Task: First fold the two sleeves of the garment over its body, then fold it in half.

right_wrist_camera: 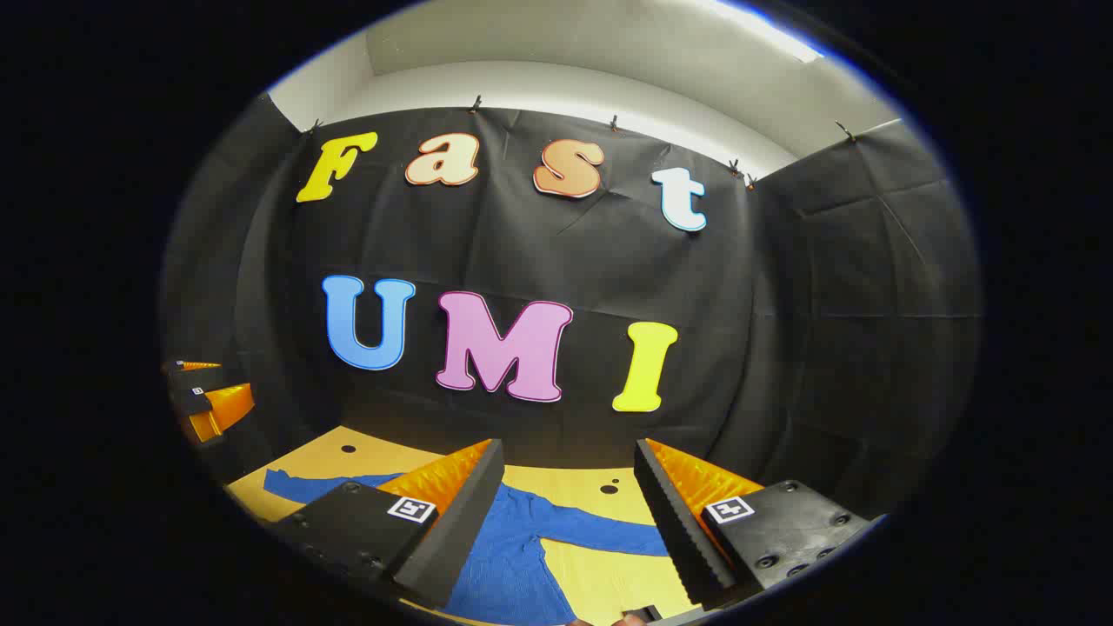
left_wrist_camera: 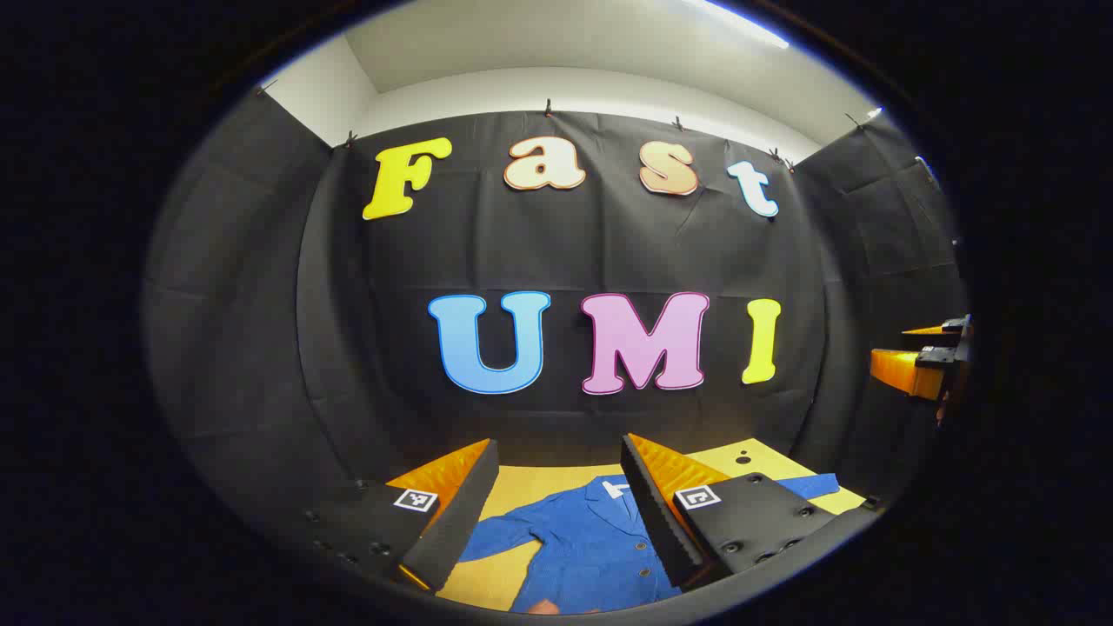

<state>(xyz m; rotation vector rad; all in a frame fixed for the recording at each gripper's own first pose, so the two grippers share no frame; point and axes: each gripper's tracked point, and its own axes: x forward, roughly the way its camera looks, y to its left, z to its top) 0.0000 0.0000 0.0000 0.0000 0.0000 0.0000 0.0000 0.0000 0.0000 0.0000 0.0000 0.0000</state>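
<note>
Both tongs, left [left_wrist_camera: 556, 513] and right [right_wrist_camera: 569, 517], gape empty above the flat blue shirt [left_wrist_camera: 583, 548]; drop to sleeve cuffs [right_wrist_camera: 626, 539], pinch one layer only.

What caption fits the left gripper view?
Open left claw held above a blue shirt spread flat on the table, sleeves not yet folded.
</note>
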